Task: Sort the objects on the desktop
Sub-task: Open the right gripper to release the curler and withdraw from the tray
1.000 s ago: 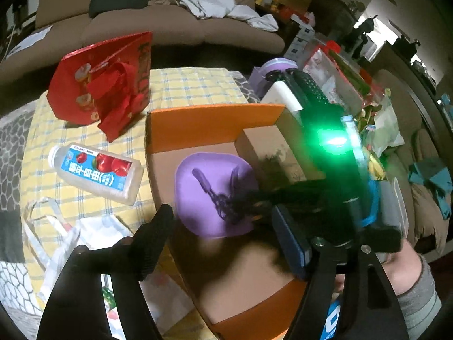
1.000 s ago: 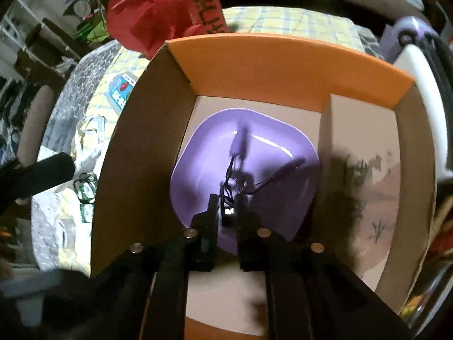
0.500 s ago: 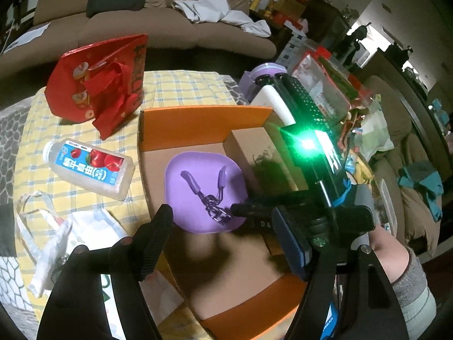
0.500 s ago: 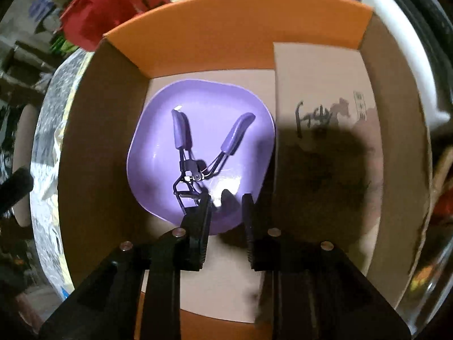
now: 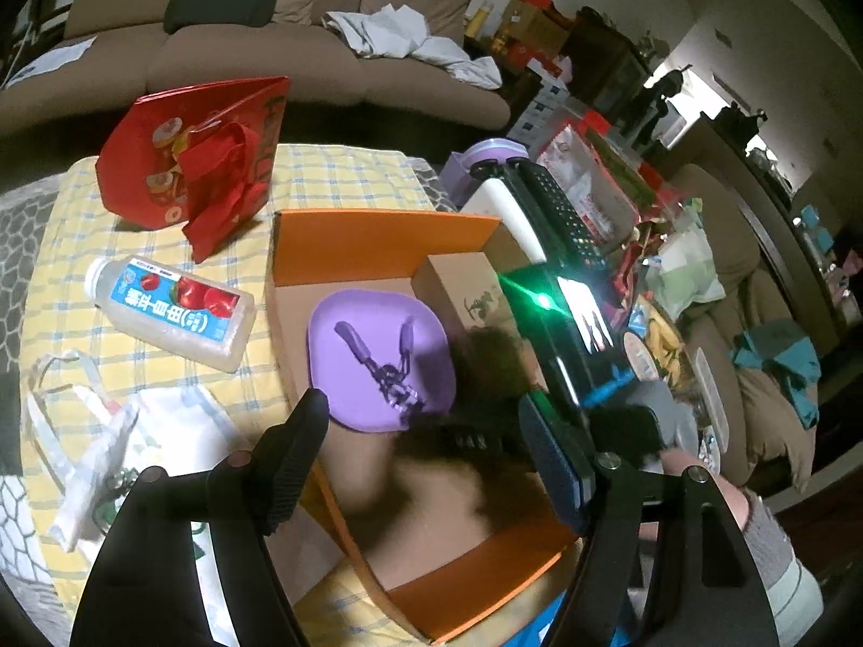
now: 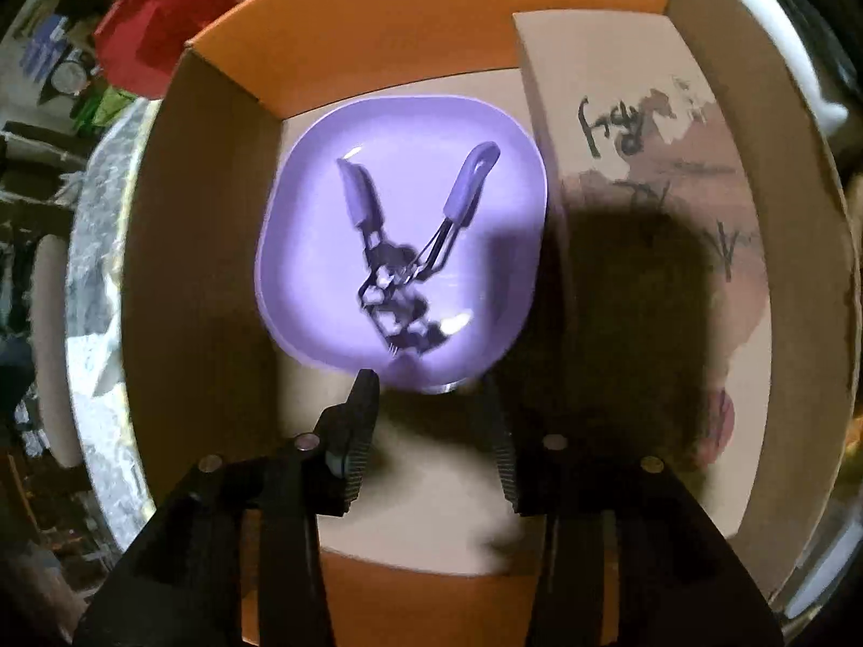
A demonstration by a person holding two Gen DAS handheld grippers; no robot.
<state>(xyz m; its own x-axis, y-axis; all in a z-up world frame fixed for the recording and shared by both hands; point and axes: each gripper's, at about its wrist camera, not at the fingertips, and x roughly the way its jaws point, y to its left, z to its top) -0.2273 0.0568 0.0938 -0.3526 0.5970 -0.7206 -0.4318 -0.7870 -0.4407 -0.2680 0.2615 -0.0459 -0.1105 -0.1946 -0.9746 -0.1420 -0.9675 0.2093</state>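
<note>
Eyelash curler (image 6: pixel 402 264): released, now lying on purple plate (image 6: pixel 501 172) inside orange box (image 6: pixel 431 11). Right gripper (image 6: pixel 429 393): jaws opening, empty, above plate edge. Left gripper (image 5: pixel 426 431): wide, empty. Placement judged complete.

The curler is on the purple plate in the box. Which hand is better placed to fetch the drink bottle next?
Left, probably. The left gripper is open and empty at the box's near wall, on the bottle's side. The right gripper, jaws opening with nothing between them, is down inside the box beside the plate.
</note>
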